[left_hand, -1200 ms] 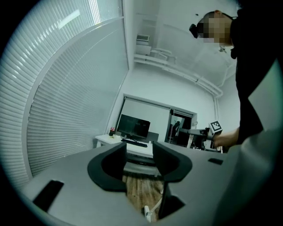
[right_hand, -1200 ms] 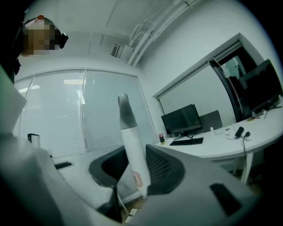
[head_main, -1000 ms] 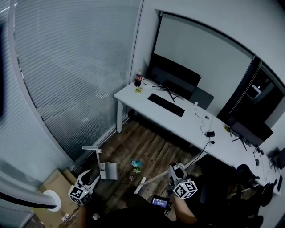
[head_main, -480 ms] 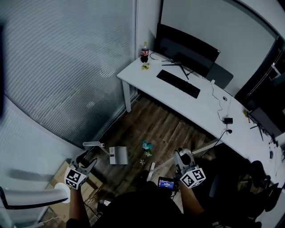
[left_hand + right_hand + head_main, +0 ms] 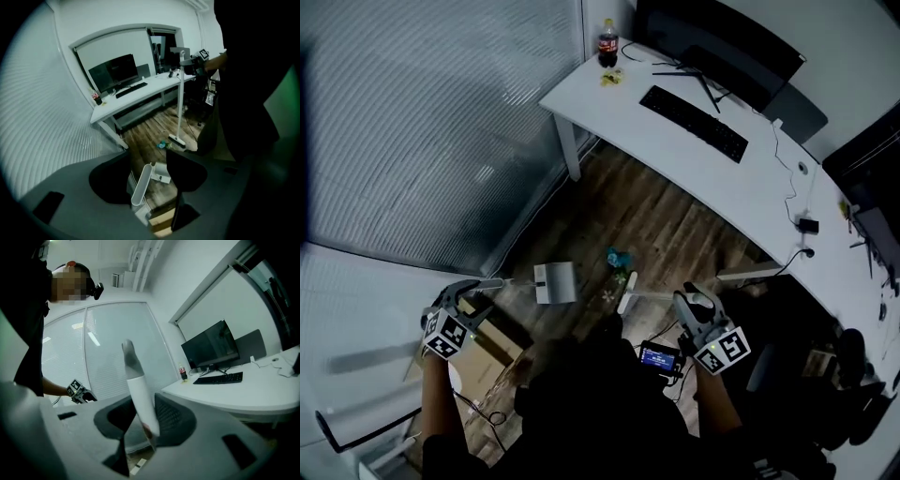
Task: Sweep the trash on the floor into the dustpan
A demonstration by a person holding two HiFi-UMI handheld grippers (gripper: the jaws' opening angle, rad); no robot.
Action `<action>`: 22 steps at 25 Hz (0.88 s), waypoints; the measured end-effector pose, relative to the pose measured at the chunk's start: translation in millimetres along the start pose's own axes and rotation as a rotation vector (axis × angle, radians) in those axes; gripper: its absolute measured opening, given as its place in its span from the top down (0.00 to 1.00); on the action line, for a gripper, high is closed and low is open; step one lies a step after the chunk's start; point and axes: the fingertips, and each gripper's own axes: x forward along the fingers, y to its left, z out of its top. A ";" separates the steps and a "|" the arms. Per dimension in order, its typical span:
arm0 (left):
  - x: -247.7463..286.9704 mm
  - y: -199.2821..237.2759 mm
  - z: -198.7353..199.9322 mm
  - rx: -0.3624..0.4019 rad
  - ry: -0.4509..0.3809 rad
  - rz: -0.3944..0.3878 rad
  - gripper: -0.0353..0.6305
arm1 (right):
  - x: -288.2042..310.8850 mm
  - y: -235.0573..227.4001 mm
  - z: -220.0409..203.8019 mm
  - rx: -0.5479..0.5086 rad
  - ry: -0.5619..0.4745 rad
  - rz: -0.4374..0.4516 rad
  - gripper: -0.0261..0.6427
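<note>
On the plank floor [image 5: 675, 216], teal trash [image 5: 620, 255] lies beside the broom [image 5: 626, 292], near the boxy white dustpan [image 5: 554, 281]. The left gripper [image 5: 478, 291] points down; its jaws have just been opening and stand loose round the dustpan's tube handle. The right gripper [image 5: 689, 302], level, clamps the broom's pole.

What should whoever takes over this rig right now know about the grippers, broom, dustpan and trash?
Left gripper: open, jaws have just been opening; the handle end of the white plastic dustpan shows between them, not pressed.
Right gripper: shut on the handle of the white long-handled broom, whose head rests on the dark wooden floor.
Trash: teal crumpled scraps lie beside the broom head, apart from the dustpan.
Done: broom in hand. Left: grip the dustpan, sweep the scraps in.
</note>
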 end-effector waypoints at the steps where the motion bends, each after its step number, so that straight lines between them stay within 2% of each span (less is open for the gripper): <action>1: 7.1 4.1 -8.9 0.020 0.031 -0.025 0.60 | 3.4 -1.2 0.6 -0.009 0.001 0.004 0.79; 3: 21.8 12.2 -30.0 0.065 0.096 -0.080 0.60 | 7.7 -3.8 2.7 -0.030 0.001 -0.006 0.79; 6: 44.5 18.4 -60.5 0.128 0.178 -0.182 0.60 | 10.5 -11.4 10.3 -0.061 0.000 -0.065 0.79; 10: 70.0 13.8 -87.7 0.152 0.226 -0.322 0.60 | 20.1 -26.6 24.9 -0.092 -0.019 -0.162 0.80; 13: 85.0 9.2 -107.8 0.142 0.264 -0.387 0.60 | 29.4 -34.6 21.0 -0.112 0.008 -0.198 0.81; 17: 97.1 0.0 -121.1 0.129 0.291 -0.450 0.61 | 45.1 -37.0 10.3 -0.144 0.081 -0.159 0.81; 19: 102.4 -1.1 -124.3 0.134 0.294 -0.447 0.69 | 51.5 -39.8 -0.2 -0.167 0.125 -0.133 0.81; 22: 109.2 -4.4 -126.7 0.135 0.300 -0.433 0.75 | 57.3 -47.2 -17.5 -0.224 0.208 -0.095 0.82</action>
